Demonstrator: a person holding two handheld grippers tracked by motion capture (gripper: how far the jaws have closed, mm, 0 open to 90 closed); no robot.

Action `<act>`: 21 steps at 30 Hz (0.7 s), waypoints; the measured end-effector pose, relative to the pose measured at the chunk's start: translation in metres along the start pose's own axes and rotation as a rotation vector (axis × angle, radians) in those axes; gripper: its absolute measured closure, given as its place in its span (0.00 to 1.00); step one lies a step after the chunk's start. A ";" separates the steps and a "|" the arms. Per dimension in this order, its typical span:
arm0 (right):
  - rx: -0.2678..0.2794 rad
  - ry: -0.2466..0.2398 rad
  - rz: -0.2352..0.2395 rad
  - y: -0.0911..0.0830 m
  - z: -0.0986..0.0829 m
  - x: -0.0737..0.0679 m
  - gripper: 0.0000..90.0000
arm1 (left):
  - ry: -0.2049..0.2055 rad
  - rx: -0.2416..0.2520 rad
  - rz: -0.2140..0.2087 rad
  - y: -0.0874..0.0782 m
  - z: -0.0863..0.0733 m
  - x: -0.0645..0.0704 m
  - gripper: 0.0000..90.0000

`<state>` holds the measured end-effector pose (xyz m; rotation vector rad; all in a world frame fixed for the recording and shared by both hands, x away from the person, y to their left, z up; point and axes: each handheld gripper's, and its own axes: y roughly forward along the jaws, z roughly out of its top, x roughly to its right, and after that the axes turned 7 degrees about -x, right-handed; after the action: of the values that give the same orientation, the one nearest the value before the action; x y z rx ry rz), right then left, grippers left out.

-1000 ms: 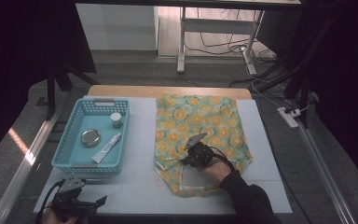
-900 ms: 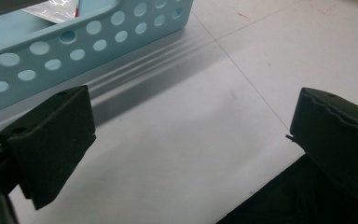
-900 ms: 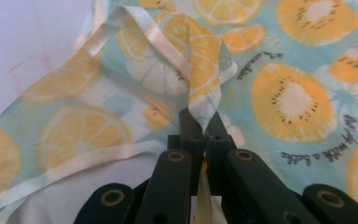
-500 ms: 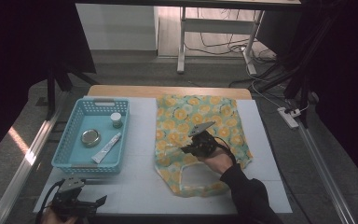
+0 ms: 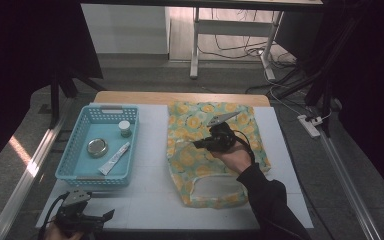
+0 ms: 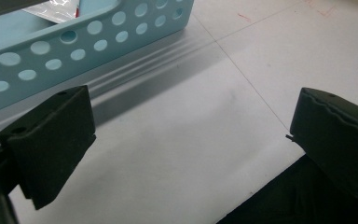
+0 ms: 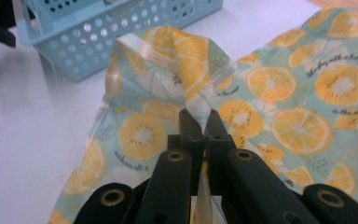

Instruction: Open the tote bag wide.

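A plastic bag printed with orange and lemon slices lies flat on the white table, right of centre. My right gripper is shut on the bag's left edge and holds a fold of it lifted off the table; in the right gripper view the jaws pinch the clear film. My left gripper rests at the table's front left corner, open, with bare table between its jaws.
A light blue perforated basket sits at the left, holding a small jar, a round tin and a tube. Its wall is just ahead of the left gripper. The table's front edge runs under that gripper.
My right gripper has moved away from the person, toward the bag's middle left, and has raised the pinched edge of the bag. The left gripper has stayed put.
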<state>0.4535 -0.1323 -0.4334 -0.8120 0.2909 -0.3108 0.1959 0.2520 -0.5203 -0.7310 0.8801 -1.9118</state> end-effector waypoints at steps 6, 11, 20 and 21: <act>0.024 -0.002 -0.006 -0.010 0.017 0.004 0.99 | -0.002 0.000 -0.002 0.000 0.000 0.000 0.00; 0.036 -0.008 -0.019 -0.015 0.027 0.003 0.99 | -0.003 0.002 -0.003 0.000 0.000 0.000 0.00; 0.056 -0.012 -0.042 -0.027 0.052 0.005 0.99 | -0.005 0.004 -0.004 0.000 0.000 -0.001 0.00; 0.059 -0.012 -0.042 -0.028 0.054 0.005 0.99 | -0.006 0.003 -0.005 0.000 0.000 -0.001 0.00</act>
<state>0.4732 -0.1168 -0.3776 -0.7623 0.2529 -0.3527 0.1958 0.2527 -0.5203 -0.7365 0.8721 -1.9140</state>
